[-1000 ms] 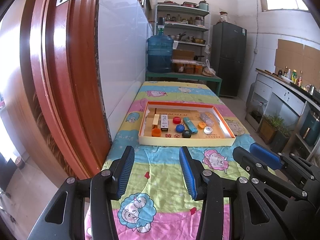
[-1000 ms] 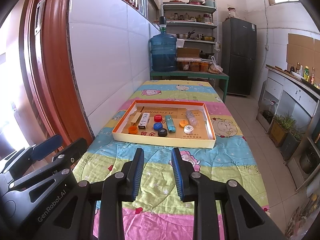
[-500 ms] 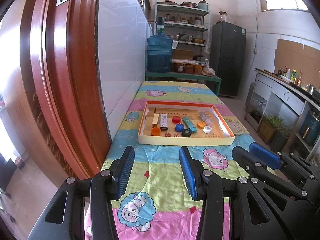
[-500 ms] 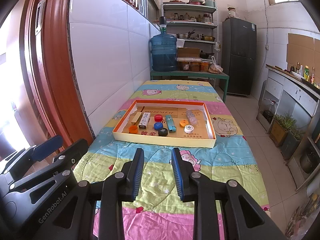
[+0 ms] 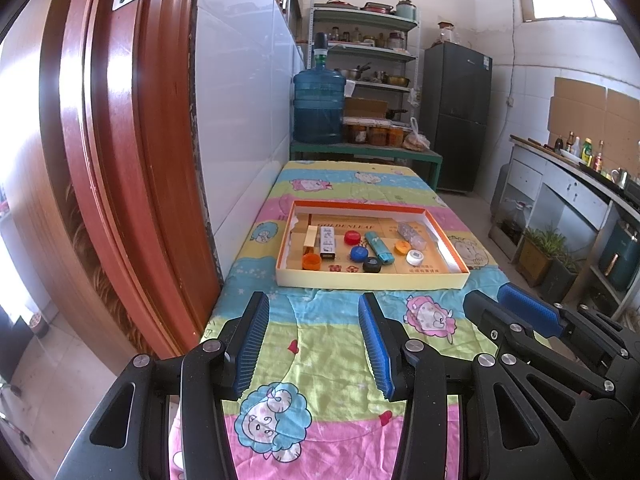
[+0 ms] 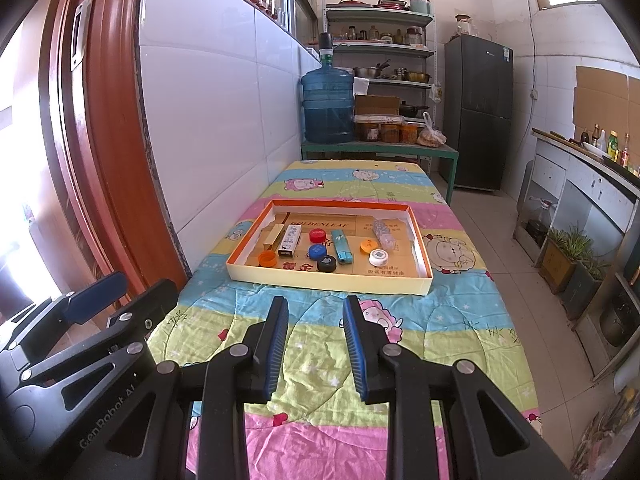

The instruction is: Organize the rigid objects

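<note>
**Both tongs spread above the quilted worktop, tray of small items ahead**

Left wrist view: left tongs [image 5: 312, 312] spread wide, gripping nothing, hovering over the cartoon-print quilt [image 5: 336, 336] on the worktop. Right tongs [image 5: 500, 300] visible at the right edge, just beside. Ahead, well apart from both, a shallow orange-rimmed tray [image 5: 372, 279] lying flat on the quilt. Inside the tray: orange cap [image 5: 311, 261] at the near left, white box [image 5: 327, 243] behind it, red cap [image 5: 352, 237], blue cap [image 5: 359, 254], black cap [image 5: 372, 265], teal lighter [image 5: 379, 247], small orange cap [image 5: 401, 247], white cap [image 5: 415, 257], clear plastic bottle [image 5: 412, 234] toward the right. Blue water jug [image 5: 319, 106] on a green bench beyond.

Right wrist view: right tongs [image 6: 316, 316] likewise spread, empty, above the quilt [image 6: 440, 320]. Left tongs [image 6: 120, 296] at the lower left. Same tray [image 6: 328, 280] ahead with the black cap [image 6: 327, 265] nearest the front wall and the white cap [image 6: 379, 256] to its right. Dark fridge [image 6: 478, 112] at the back.
</note>
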Tool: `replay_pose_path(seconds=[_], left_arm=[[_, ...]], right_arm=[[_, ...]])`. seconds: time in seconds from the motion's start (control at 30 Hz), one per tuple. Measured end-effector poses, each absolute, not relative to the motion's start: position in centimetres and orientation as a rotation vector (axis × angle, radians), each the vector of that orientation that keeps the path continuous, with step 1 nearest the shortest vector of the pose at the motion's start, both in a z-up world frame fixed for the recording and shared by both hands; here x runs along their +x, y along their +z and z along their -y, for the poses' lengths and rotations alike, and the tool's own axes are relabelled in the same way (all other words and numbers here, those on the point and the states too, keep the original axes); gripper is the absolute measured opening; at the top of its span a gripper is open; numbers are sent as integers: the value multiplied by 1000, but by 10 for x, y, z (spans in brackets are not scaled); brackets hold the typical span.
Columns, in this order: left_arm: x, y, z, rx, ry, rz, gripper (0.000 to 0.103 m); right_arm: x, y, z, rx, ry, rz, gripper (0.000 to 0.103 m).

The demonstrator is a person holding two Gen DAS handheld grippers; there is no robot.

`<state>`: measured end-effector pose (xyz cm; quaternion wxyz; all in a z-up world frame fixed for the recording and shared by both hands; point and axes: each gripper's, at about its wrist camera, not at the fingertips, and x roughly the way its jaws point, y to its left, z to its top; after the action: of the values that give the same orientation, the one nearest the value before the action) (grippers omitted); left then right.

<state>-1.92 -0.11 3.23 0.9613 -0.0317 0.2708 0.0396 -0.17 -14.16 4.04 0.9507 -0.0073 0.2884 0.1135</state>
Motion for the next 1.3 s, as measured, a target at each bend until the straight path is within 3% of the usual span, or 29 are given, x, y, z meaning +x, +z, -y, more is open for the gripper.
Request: replay_pose_path(seconds=[1.3], left_arm=[[-21,29,3,-62,78,-552,48]], right_arm=[[-2,38,139,-14,237,-591,28]])
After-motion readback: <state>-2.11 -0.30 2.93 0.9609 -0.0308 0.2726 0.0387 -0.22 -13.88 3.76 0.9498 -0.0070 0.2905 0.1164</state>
